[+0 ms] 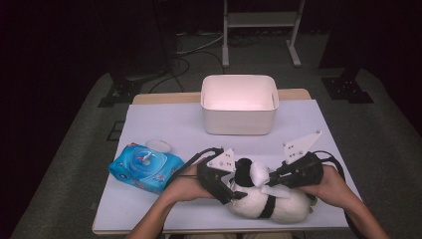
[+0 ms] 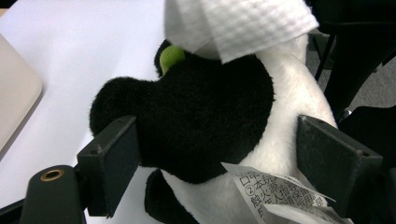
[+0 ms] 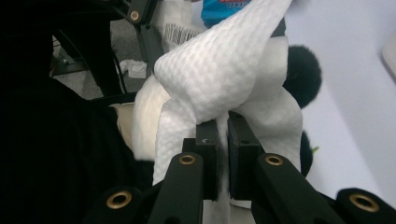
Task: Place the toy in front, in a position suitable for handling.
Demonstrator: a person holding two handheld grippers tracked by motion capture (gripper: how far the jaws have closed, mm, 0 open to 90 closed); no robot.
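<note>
The plush panda (image 1: 261, 199) is lain on the counter (image 1: 164, 124) and is clamped across its body between the widely spread fingers of the left gripper (image 1: 238, 195). A white wipe (image 3: 219, 79) is pinched by the nearly shut fingers of the right gripper (image 1: 272, 178), just above the toy's head. Should the wipe be pulled hard, it could be torn or slipped free, or the toy dragged. Beyond the fingers a white bin (image 1: 239, 105) is stood; a blue wipes pack (image 1: 145, 168) is lain beside the left hand. Dark floor and stands are seen around.

A white bin (image 1: 239, 105) stands at the table's (image 1: 164, 124) far edge; a blue wipes pack (image 1: 145, 168) lies at the left, a white lid (image 1: 158, 145) just behind it
</note>
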